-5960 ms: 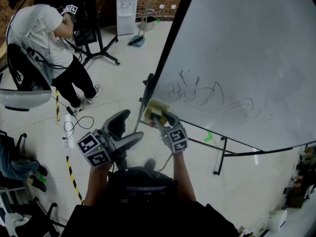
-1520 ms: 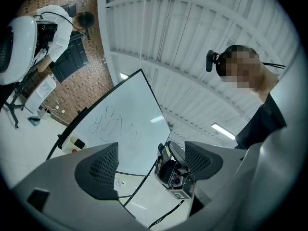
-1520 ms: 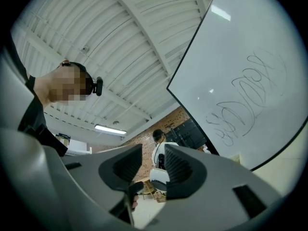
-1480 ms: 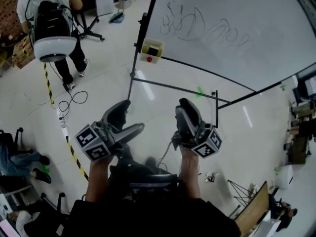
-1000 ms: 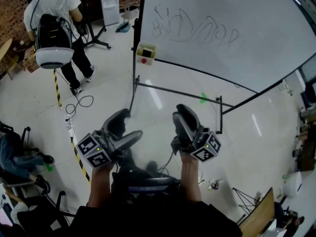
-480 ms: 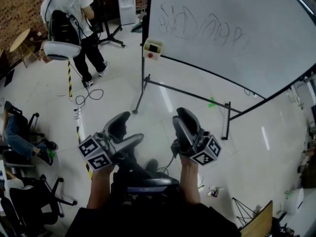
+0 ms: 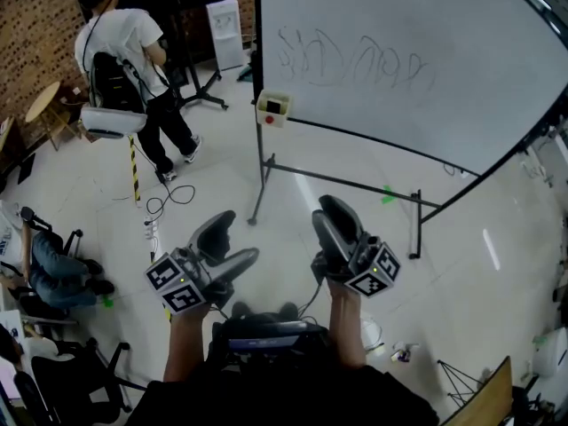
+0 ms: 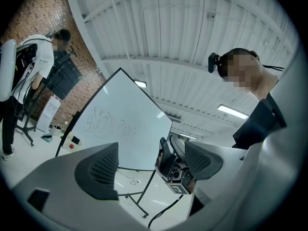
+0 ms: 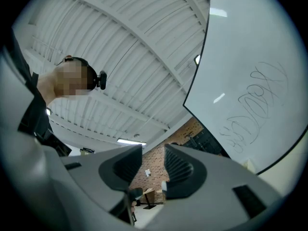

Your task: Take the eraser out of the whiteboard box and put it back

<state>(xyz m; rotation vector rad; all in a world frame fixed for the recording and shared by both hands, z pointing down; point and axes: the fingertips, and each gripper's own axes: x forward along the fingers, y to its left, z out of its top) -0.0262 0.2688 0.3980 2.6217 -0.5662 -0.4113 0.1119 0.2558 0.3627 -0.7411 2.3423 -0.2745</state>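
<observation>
The person holds 2 grippers low in front of the body, above a pale glossy floor (image 7: 293, 185) and well apart from the large white whiteboard on a black metal stand (image 7: 399, 60).

The left gripper (image 7: 238, 236) has its dark ribbed fingers (image 8: 98, 170) spread wide. Nothing sits between them and they touch nothing. Through the gap its own view shows the whiteboard, the stand's legs and the other gripper's marker cube.

The right gripper (image 7: 324, 213) is tilted upward. Its 2 dark ribbed fingers (image 9: 180, 170) stand close together with a narrow slot left between them, so they are parted and not pressed shut. The slot is empty: only a far brick wall and some furniture show through it. These fingers touch nothing either.

The small cream whiteboard box with a red dot on its front (image 7: 273, 107) hangs at the lower left corner of the whiteboard, beside the stand's upright post. A small dark block lies in the top of the box; it is too small to be sure, but it looks like the eraser. Neither gripper is near the box.

Blue-grey scribbles run across the whiteboard's upper part.
</observation>
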